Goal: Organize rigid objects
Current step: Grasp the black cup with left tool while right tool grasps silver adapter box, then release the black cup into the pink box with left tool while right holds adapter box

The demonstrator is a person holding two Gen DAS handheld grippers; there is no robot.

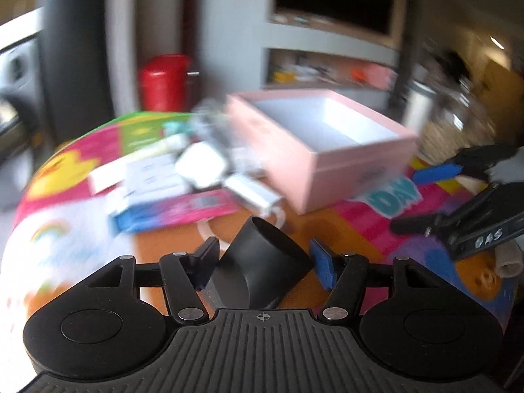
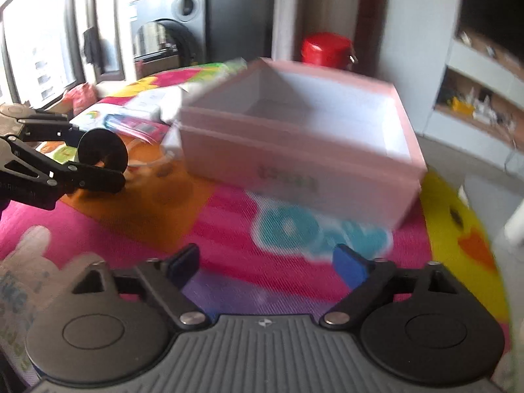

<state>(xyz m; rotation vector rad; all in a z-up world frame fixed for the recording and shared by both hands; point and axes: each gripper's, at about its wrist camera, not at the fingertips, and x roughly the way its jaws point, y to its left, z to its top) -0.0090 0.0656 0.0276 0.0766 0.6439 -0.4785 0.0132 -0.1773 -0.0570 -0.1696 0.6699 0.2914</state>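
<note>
My left gripper (image 1: 265, 262) is shut on a black cylindrical object (image 1: 262, 262) and holds it above the colourful table mat (image 1: 370, 226). The same black object (image 2: 102, 151) shows as a round black disc in the right wrist view, between the left gripper's fingers (image 2: 95, 177). An open pink box (image 1: 324, 144) with a white inside stands on the mat beyond it and looks empty in the right wrist view (image 2: 301, 137). My right gripper (image 2: 267, 265) is open and empty, low over the mat before the box. It shows at the right of the left wrist view (image 1: 435, 196).
A heap of small items lies left of the box: a white case (image 1: 203, 163), white cartons (image 1: 147, 177), a pink and blue packet (image 1: 177, 213) and a white charger (image 1: 252, 193). A red canister (image 1: 163, 82) and shelves (image 1: 330, 68) stand behind.
</note>
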